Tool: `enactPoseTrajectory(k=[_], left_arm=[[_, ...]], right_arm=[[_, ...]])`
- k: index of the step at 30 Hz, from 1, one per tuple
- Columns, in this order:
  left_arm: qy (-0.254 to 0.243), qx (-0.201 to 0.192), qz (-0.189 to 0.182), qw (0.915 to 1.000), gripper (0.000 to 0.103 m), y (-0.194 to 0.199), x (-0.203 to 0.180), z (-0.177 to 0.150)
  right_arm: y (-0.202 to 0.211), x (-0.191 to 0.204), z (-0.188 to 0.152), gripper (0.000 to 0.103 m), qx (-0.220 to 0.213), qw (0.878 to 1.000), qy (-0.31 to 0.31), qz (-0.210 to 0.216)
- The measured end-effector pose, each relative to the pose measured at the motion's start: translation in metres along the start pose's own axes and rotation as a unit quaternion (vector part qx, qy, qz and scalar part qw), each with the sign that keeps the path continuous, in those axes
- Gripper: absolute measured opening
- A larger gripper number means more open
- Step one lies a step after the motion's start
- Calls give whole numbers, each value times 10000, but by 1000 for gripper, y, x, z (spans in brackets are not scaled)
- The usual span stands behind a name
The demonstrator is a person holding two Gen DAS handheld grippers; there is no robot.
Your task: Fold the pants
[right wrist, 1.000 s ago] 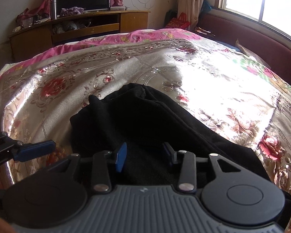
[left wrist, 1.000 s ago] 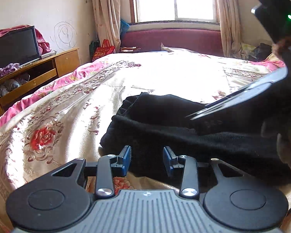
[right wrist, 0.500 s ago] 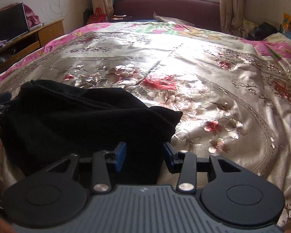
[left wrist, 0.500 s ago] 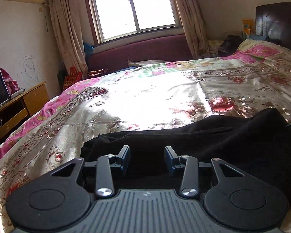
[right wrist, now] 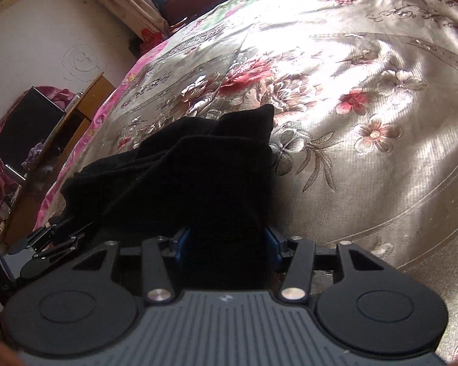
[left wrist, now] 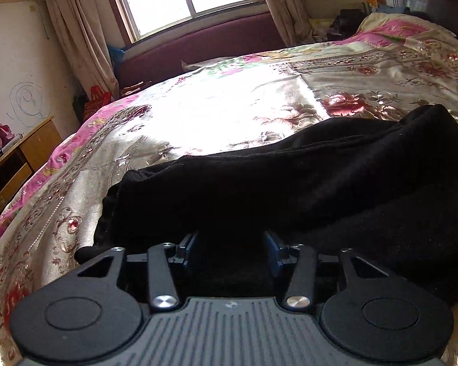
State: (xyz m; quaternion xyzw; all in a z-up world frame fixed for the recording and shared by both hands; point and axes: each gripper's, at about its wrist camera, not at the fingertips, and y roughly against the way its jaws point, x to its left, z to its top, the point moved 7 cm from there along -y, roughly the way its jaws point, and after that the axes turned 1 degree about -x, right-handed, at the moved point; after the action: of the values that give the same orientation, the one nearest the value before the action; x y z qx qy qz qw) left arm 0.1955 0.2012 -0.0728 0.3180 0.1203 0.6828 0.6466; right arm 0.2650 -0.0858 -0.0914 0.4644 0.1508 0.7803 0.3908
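Note:
The black pants (left wrist: 290, 183) lie in a folded bundle on the floral satin bedspread (left wrist: 229, 103). My left gripper (left wrist: 231, 244) is open, its blue-padded fingers pushed against the near edge of the bundle with black cloth between them. In the right wrist view the pants (right wrist: 198, 167) fill the centre. My right gripper (right wrist: 227, 244) is open too, with the cloth lying between its fingers. The left gripper (right wrist: 61, 235) shows at the lower left of that view, at the bundle's other end.
The bedspread (right wrist: 366, 106) spreads wide beyond the pants. A wooden TV cabinet (left wrist: 18, 158) with a screen (right wrist: 24, 128) stands by the wall past the bed's left side. A maroon window seat (left wrist: 198, 45) and curtains lie behind the bed.
Both grippers have swung round and dropped lower and closer to the pants. Their fingers now straddle the near edge of the bundle. The jaws stayed open.

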Motion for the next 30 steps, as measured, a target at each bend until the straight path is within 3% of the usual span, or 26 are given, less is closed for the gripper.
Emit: enactPoseTrajectory(k=[4, 7, 12, 14, 18, 23, 27, 30], left_arm=[[12, 8, -32, 10000, 61, -2, 1, 2], [-77, -13, -29, 10000, 61, -2, 0, 1], [-276, 10, -7, 9996, 61, -8, -4, 4], [-304, 83, 17, 9995, 61, -11, -4, 5], [-529, 144, -63, 9985, 60, -5, -16, 11], [-986, -35, -565, 9935, 58, 13, -76, 19], [-1128, -177, -1333, 9845, 58, 31, -133, 26], [-1266, -408, -1799, 9746, 58, 49, -171, 36]], right_arm=[[2, -2, 0, 58, 70, 9997, -9, 241], [5, -2, -8, 54, 267, 9965, -320, 721], [-23, 0, -4, 54, 78, 9887, -930, 1176], [-26, 4, -1, 31, 29, 9901, -1050, 928], [6, 3, 1, 15, -144, 9775, -1521, 1454], [59, -24, -8, 14, -295, 9813, -1568, 1081], [113, -69, -22, 14, -351, 9807, -1893, 325], [155, -81, -30, 14, -511, 9807, -1886, -97]])
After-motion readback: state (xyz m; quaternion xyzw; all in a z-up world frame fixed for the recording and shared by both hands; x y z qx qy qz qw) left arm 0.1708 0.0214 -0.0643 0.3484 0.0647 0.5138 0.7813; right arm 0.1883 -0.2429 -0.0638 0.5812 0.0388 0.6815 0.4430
